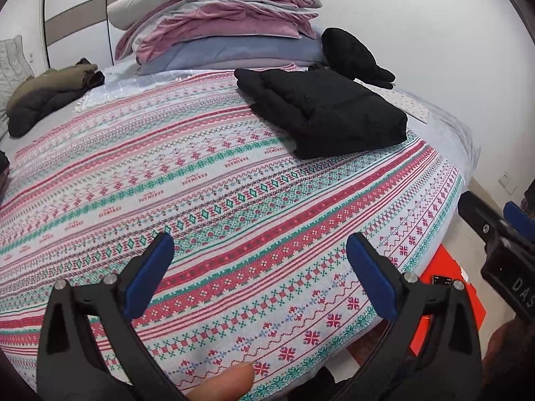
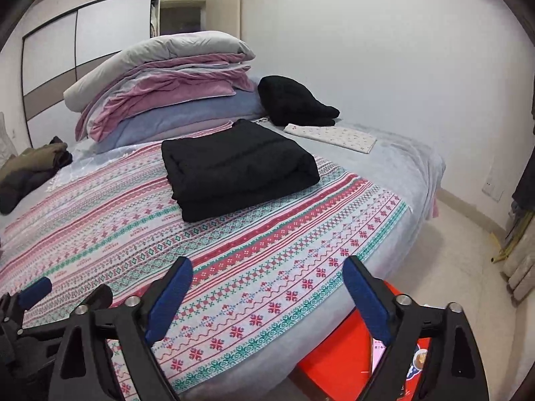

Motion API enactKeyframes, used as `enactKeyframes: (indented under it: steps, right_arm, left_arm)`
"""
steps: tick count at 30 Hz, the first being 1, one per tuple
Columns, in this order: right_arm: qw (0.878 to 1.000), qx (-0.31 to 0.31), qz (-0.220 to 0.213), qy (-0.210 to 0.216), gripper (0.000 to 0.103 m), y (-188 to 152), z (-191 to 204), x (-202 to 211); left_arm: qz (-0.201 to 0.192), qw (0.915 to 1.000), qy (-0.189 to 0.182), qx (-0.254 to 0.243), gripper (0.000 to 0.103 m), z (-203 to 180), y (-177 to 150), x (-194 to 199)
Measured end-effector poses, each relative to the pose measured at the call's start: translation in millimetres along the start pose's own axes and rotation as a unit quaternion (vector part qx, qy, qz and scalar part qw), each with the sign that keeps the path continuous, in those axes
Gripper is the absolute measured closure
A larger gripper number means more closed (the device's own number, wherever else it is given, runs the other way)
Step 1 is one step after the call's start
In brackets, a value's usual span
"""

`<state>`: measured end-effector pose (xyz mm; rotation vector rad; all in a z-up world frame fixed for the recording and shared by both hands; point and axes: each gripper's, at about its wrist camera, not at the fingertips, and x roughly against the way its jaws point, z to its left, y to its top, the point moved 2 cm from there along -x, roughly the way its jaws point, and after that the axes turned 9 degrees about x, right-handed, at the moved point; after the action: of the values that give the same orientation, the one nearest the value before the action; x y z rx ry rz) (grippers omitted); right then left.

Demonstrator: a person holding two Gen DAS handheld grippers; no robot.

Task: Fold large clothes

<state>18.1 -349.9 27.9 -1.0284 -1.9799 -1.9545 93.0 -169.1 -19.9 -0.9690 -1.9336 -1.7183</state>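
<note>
A black garment lies folded into a thick rectangle on the patterned bedspread, right of the bed's middle; it also shows in the right wrist view. An olive and black jacket lies crumpled at the bed's far left, also in the right wrist view. My left gripper is open and empty above the bed's near edge. My right gripper is open and empty over the bed's near right corner; its body shows at the right edge of the left wrist view.
A stack of folded quilts stands at the head of the bed. A black bundle and a white floral cloth lie at the far right. A red box sits on the floor by the bed. A wardrobe stands behind.
</note>
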Motion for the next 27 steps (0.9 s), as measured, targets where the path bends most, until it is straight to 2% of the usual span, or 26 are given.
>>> enactKeyframes:
  steps: [1,15,27]
  right_arm:
    - [1.0,0.0,0.0,0.0,0.0,-0.2,-0.2,-1.0]
    - [1.0,-0.002,0.011,0.004,0.0,-3.1,4.1,-9.8]
    - [1.0,-0.007,0.018,0.005,0.0,-4.7,4.0,-12.2]
  left_arm:
    - [-0.001,1.0,0.0,-0.001,0.001,0.0,-0.5,-0.5]
    - [-0.01,0.9997,-0.001,-0.021,0.001,-6.6,-2.3,1.7]
    - [-0.015,0.9998,0.003,-0.014,0.001,-3.7,-0.2,2.3]
